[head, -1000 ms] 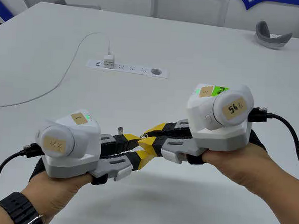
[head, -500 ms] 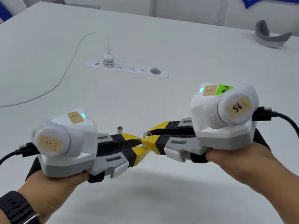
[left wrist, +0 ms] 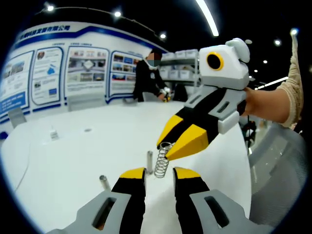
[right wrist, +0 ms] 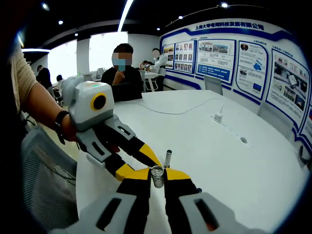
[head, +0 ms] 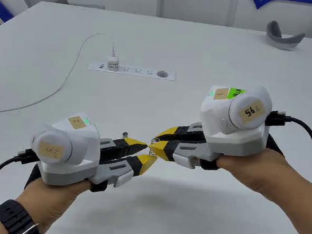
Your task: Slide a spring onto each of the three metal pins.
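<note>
A small steel spring (left wrist: 162,161) hangs from my right gripper (left wrist: 166,149), which is shut on its upper end. In the right gripper view the spring (right wrist: 157,176) sits between the yellow tips of the right gripper (right wrist: 157,171). Just beyond them, one metal pin (right wrist: 167,158) stands upright on the white table. My left gripper (left wrist: 160,173) is open, its tips either side of the spring's lower end. One pin (left wrist: 150,161) stands just left of the spring and a second pin (left wrist: 104,181) stands further left. In the head view the left gripper (head: 143,152) and right gripper (head: 153,142) meet tip to tip near a pin (head: 124,135).
A white power strip (head: 132,71) with a plugged charger (head: 112,64) and a thin cable (head: 68,80) lies further back on the table (head: 212,57). A grey curved object (head: 284,37) rests at the far right. People stand in the background of the gripper views.
The left gripper has drawn back left and down, so its jaws no longer overlap the right gripper's. The right gripper has shifted slightly right, still shut on the spring.
</note>
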